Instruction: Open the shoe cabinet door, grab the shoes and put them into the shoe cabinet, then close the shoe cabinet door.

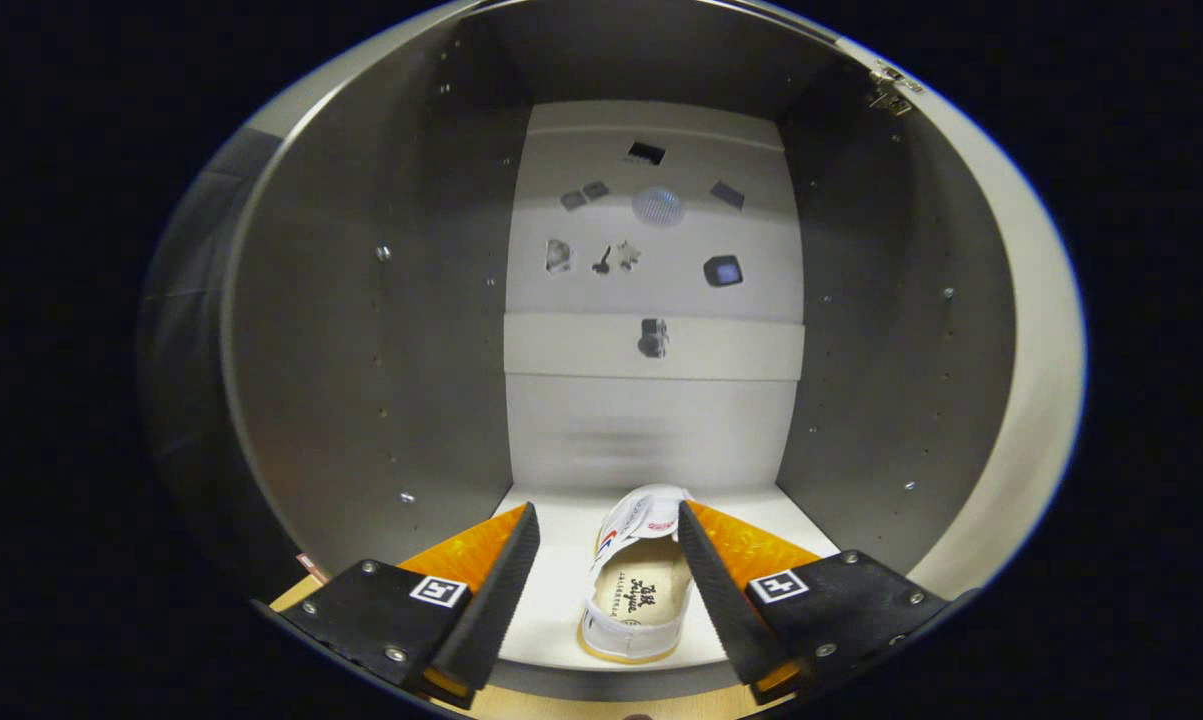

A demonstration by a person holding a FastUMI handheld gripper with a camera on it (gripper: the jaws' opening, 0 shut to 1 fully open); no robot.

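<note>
I am looking straight into the open shoe cabinet (pixel 381 330), with its grey side walls left and right and a pale back panel (pixel 651 420). A white canvas shoe (pixel 633 580) with a tan insole lies on the white bottom shelf (pixel 551 590), heel toward me and toe pointing at the back. My gripper (pixel 609 520) is open, its fingers spread wide. The shoe lies between them, close along the right finger (pixel 711 580), and the left finger (pixel 501 580) stands well apart from it. Nothing is pressed between the fingers.
The cabinet's back panel carries several small dark cut-outs and fittings (pixel 723 270) higher up. A metal hinge (pixel 891 90) sits at the top right of the frame. A strip of light wooden floor (pixel 601 708) shows below the cabinet's front edge.
</note>
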